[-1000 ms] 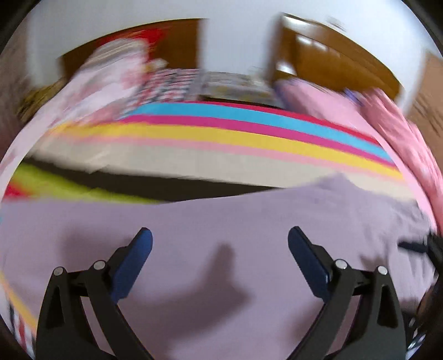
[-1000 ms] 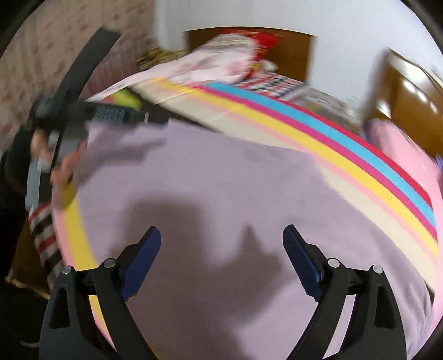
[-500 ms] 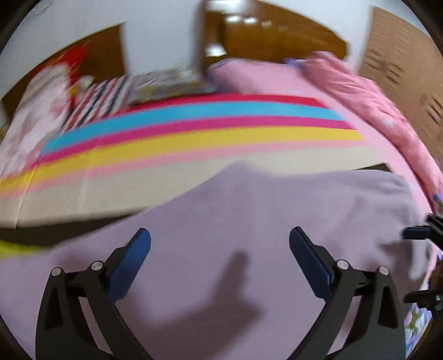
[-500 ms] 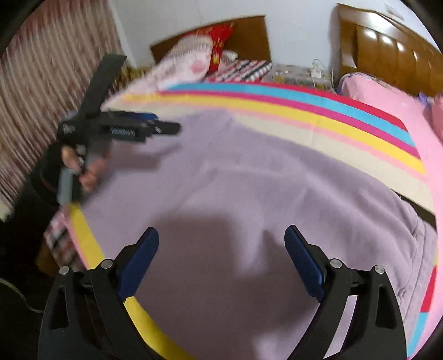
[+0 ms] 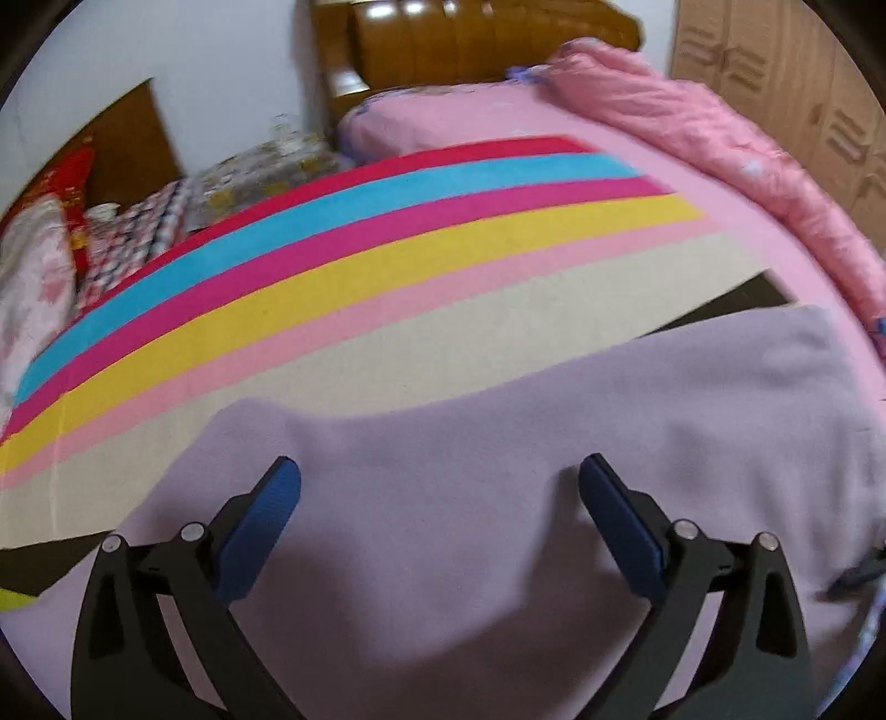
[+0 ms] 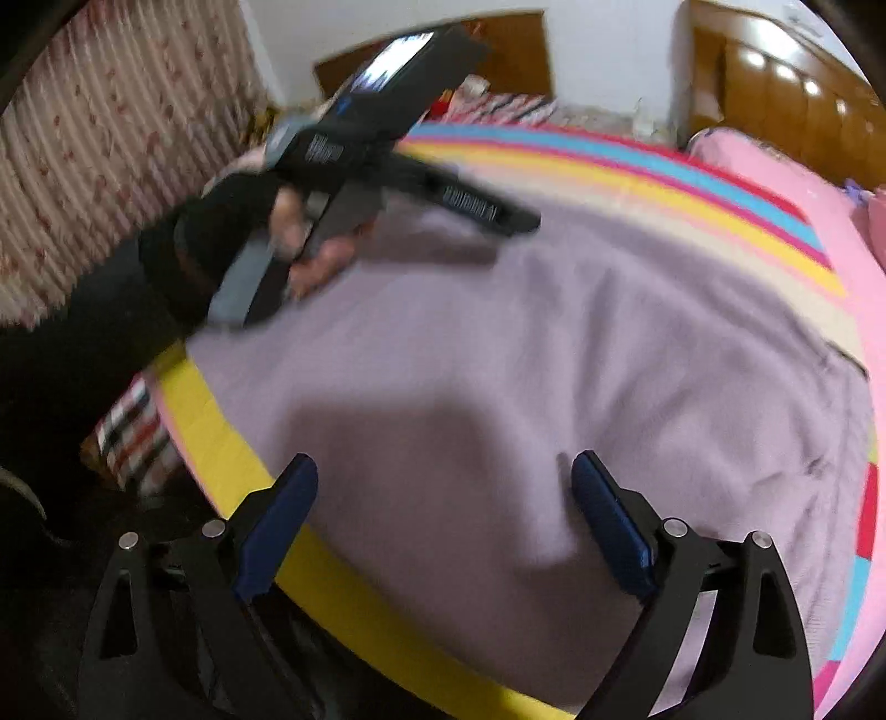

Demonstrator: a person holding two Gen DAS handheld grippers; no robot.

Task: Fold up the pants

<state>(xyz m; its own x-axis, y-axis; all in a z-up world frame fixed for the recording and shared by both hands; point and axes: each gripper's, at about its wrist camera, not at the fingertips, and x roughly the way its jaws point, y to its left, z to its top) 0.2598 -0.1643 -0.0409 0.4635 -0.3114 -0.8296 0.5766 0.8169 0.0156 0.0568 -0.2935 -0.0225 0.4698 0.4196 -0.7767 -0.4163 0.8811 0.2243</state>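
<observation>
Your bed (image 5: 421,332), covered in a rainbow-striped blanket, carries the soft lilac fleece pants (image 5: 498,471), spread flat across its near side. Your left tongs (image 5: 440,498) hover over them with blue pads wide apart, gripping nothing; your right tongs (image 6: 443,498) likewise gape empty above the fabric.

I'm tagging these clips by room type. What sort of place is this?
A bedroom, most likely: the lilac pants lie spread on a bed with a rainbow-striped cover, a wooden headboard and pink pillow stand behind, and a wardrobe sits at the right.
</observation>
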